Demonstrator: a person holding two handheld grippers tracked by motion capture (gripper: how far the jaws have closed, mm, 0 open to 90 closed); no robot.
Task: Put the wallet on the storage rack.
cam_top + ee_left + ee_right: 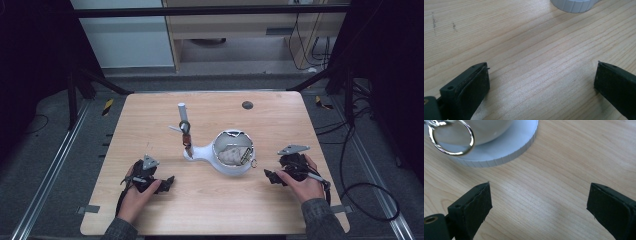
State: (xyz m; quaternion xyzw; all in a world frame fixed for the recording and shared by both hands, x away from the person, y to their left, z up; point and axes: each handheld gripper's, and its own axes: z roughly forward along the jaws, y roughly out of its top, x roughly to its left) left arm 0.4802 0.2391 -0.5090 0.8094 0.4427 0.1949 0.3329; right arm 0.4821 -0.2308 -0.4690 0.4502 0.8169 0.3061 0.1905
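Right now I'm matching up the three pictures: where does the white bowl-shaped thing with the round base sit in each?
High view: white bowl, table centre, between both grippers.
Left gripper view: its ribbed base edge, top, right of centre.
Right gripper view: base and bowl, top left, beside a metal ring.
Shared landmark: the ribbed base rim.

Grey knit sleeves [320, 217]; black grippers with flat rubbery fingers [474, 205], grey three-cornered plates [293, 149], trailing black cables

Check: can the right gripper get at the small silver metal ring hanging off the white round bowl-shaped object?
Probably yes. The right gripper is open, and bare wooden table lies between its fingers and the silver metal ring beside the white round bowl-shaped object; nothing blocks the way.
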